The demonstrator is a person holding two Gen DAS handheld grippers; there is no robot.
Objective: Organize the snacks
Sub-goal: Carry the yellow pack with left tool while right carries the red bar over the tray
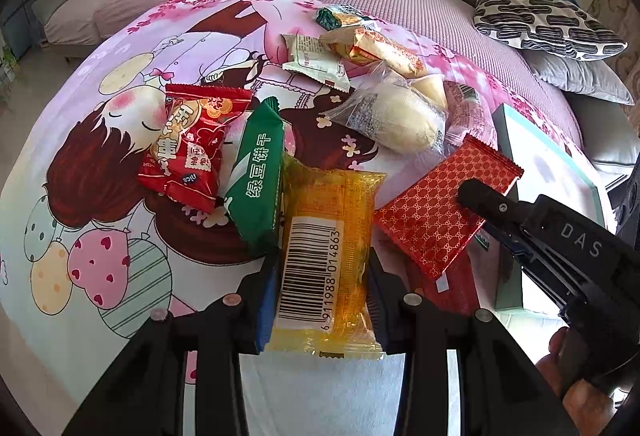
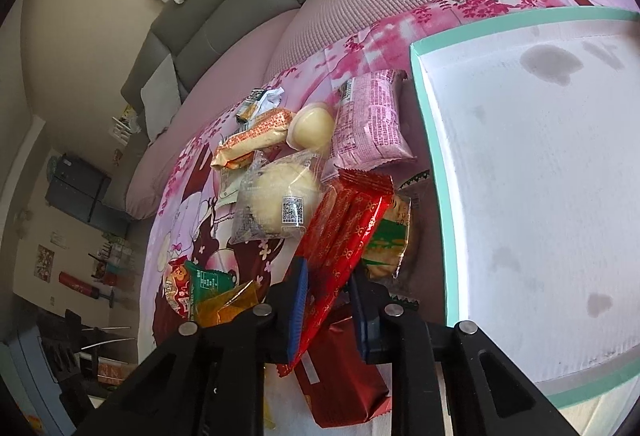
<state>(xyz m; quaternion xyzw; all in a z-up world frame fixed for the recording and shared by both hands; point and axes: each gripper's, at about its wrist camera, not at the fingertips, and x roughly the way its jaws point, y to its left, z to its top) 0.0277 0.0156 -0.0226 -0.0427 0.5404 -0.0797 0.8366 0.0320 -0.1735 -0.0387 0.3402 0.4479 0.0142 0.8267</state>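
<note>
My left gripper is shut on a yellow snack packet with a barcode, held above the printed cloth. My right gripper is shut on a red patterned foil packet; that packet also shows in the left wrist view with the right gripper on its edge. A white box with a teal rim lies just right of the right gripper. Loose snacks lie on the cloth: a green biscuit packet, a red packet, a clear-wrapped bun and a pink packet.
Several more packets lie at the far end of the pink cartoon cloth on a sofa. A patterned cushion sits at the back right. Another red packet and an orange-green one lie under the right gripper.
</note>
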